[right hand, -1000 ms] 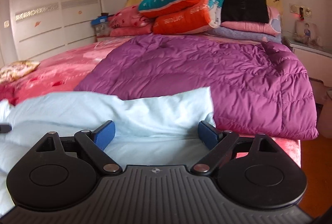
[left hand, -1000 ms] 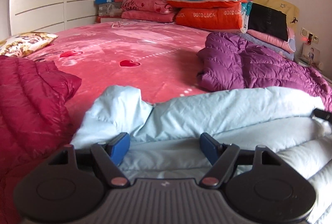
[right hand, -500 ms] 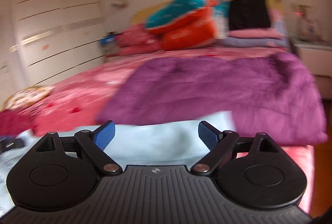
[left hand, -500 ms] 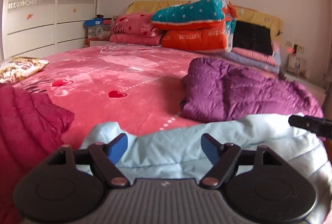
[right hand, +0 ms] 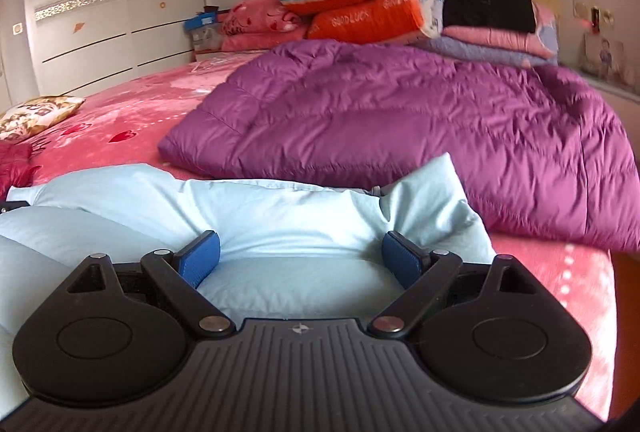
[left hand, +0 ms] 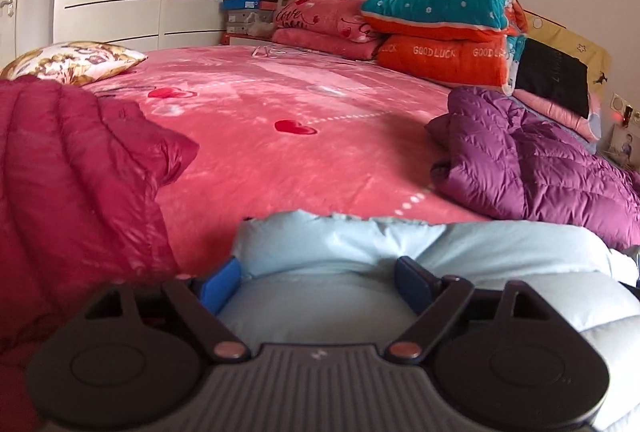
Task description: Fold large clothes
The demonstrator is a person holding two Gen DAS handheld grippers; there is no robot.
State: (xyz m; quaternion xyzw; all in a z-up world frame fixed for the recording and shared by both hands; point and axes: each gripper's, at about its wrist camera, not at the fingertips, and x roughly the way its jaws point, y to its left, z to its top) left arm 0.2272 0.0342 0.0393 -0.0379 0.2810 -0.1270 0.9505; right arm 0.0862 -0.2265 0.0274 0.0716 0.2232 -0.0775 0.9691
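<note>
Pink bed (left hand: 280, 152) under blue (left hand: 340, 244), purple (right hand: 400, 120), red coats (left hand: 60, 172)

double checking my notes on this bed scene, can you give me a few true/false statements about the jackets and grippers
1. The light blue down jacket lies in front of both grippers. True.
2. The purple down jacket is neatly folded. False: it lies spread and rumpled on the pink bedspread.
3. The left gripper is open. True: its jaws have just been opening, with blue fabric between them.
4. The red down jacket lies on top of the purple one. False: they lie apart, at opposite sides of the left view.
5. The right gripper is clamped shut. False: its jaws stand wide.
</note>
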